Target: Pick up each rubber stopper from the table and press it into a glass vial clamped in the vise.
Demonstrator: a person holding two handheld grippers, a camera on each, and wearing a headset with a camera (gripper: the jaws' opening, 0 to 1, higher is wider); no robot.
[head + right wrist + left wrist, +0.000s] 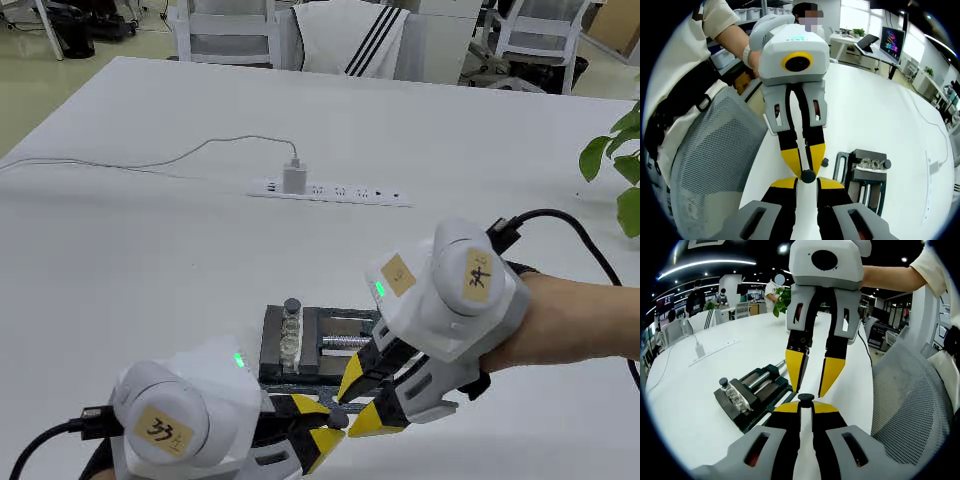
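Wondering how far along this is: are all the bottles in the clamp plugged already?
No, only the end bottle carries a dark stopper; the other bottles look open.

Two grippers: the left gripper (805, 409) and right gripper (808, 392). One vise (752, 395). Three rubber stoppers (808, 175). One power strip (330, 191).

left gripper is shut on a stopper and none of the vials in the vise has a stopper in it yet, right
Wrong on the vials: the head view shows the far vial in the vise already topped with a seated stopper. The rest stands: the left gripper is shut on the held stopper.
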